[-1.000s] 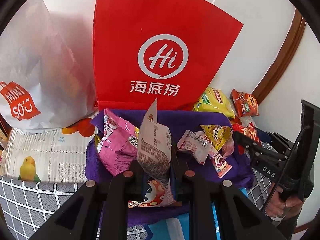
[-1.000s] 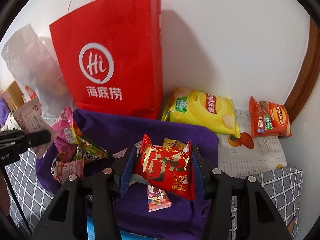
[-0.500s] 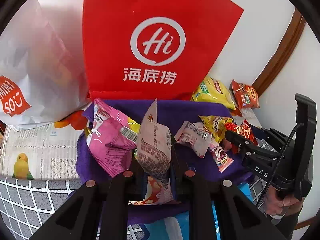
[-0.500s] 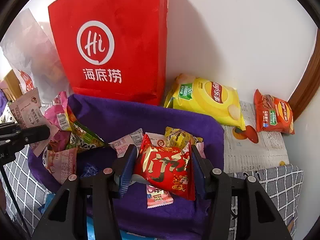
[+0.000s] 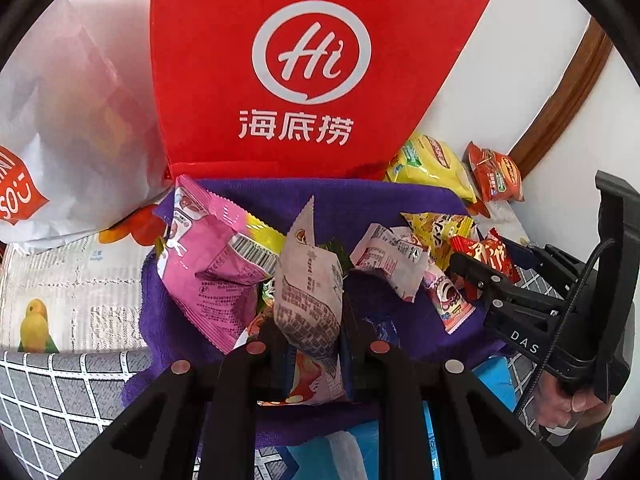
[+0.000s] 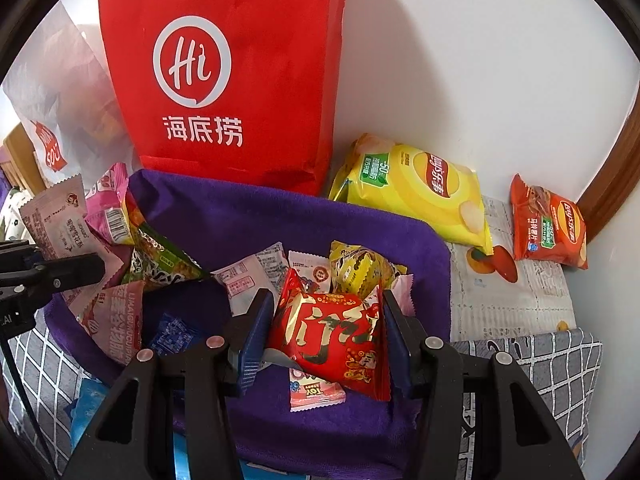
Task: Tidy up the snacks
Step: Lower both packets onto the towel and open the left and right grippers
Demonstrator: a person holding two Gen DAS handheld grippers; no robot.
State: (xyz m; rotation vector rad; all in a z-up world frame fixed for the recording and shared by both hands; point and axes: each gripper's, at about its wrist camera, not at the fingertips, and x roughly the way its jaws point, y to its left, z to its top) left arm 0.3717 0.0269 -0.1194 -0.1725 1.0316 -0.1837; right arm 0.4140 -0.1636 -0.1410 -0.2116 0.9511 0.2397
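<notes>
My left gripper (image 5: 312, 344) is shut on a pale pink-grey snack packet (image 5: 308, 288), held upright over the purple cloth-lined basket (image 5: 360, 200). My right gripper (image 6: 324, 332) is shut on a red packet with gold writing (image 6: 332, 332), held over the same basket (image 6: 280, 216). The right gripper also shows at the right of the left wrist view (image 5: 480, 276), and the left gripper at the left edge of the right wrist view (image 6: 52, 272). Several loose snack packets lie in the basket, among them a pink bag (image 5: 212, 264) and a yellow one (image 6: 360, 268).
A tall red paper bag (image 6: 240, 80) stands against the wall behind the basket, a white plastic bag (image 5: 60, 120) to its left. A yellow chip bag (image 6: 420, 192) and an orange chip bag (image 6: 548, 224) lie on newspaper at the right. A checked grey cloth (image 6: 560, 360) covers the surface.
Both grippers have moved forward and lower toward the basket, each still holding its packet. The red bag and the snacks loom larger.
</notes>
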